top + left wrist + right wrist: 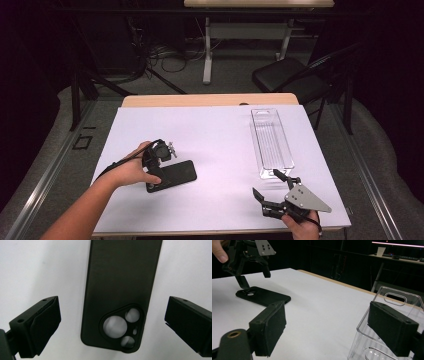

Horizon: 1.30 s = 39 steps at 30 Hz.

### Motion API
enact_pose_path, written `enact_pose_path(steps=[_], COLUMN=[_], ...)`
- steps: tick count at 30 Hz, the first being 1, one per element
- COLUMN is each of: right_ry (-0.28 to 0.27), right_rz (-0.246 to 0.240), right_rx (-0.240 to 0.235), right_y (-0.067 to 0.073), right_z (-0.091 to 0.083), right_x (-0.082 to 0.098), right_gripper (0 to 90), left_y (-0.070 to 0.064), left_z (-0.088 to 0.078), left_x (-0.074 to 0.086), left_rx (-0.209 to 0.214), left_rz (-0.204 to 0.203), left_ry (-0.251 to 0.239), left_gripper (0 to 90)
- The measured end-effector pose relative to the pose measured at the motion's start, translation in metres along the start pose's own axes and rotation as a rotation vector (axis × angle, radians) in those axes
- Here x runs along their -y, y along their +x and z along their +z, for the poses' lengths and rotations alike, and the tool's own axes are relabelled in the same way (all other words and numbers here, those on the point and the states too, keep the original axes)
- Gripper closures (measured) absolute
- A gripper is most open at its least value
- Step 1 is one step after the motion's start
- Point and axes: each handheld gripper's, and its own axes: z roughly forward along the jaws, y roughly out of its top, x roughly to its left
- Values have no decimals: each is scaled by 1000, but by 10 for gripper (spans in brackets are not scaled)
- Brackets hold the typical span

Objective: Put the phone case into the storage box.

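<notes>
1. Nearest the high camera, the right gripper (269, 189) rests at the near right corner of the white sheet-covered table (215, 140), jaws spread wide with nothing between them.
2. Beyond it, a long clear plastic tray (271, 142) lies lengthwise on the right side, empty, its near end just beside that gripper's jaws.
3. On the near left lies a flat black matte phone case (120, 290), back up, with its camera cut-outs at the near-left end.
4. Above that end hangs the left gripper (112, 322), pointing down, jaws open and straddling the case's width without touching it.
5. Judged step: the approach to pick up the case. Next, the left gripper likely needs to lower until its pads flank the case's long edges, then close squarely, since so thin a case could slip.
</notes>
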Motion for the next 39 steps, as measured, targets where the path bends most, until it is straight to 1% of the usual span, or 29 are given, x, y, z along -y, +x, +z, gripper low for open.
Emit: enact_pose_path(steps=[1,4,6,9,11,12,16,19,20,21,22,24,26,29,33,34,37,39], right_ry=[2,4,6,3,4,5,5,2,3,3,3,5,6,8,9,11,10,11], right_rz=[0,3,4,3,1,2,0,1,0,1,1,-2,2,0,-1,0,1,1], right_rx=[2,0,-1,-1,-1,-2,-3,-3,-3,-3,-4,-2,-2,-2,-4,-3,-4,-5], right_y=[0,0,0,0,0,0,-1,0,0,0,0,-1,0,0,0,0,-1,-1], right_z=[0,0,0,0,0,0,0,0,0,0,0,0,0,0,0,0,0,0], right_x=[0,0,0,0,1,1,1,1,1,1,1,1,1,1,1,1,1,1], right_gripper=[142,142,142,142,142,142,142,142,142,142,142,142,142,142,142,142,142,142], left_y=[0,0,0,0,-1,-1,-1,0,1,1,1,1,1,1,1,1,1,2], left_z=[0,4,7,9,11,12,14,16,17,18,19,21,23,26,29,30,31,32], left_x=[0,-8,-11,-13,-16,-19,-21,-21,-21,-20,-20,-20,-19,-19,-19,-19,-19,-19], left_rx=[0,7,14,14,6,4,11,10,15,7,17,10,12,15,12,11,11,16], left_rz=[0,11,11,17,29,45,42,39,38,41,45,38,38,51,54,57,55,59], left_ry=[0,11,12,19,34,51,51,55,73,77,91,98,106,124,138,149,155,163], left_gripper=[7,7,7,7,7,7,7,7,7,7,7,7,7,7,9,14,16,16])
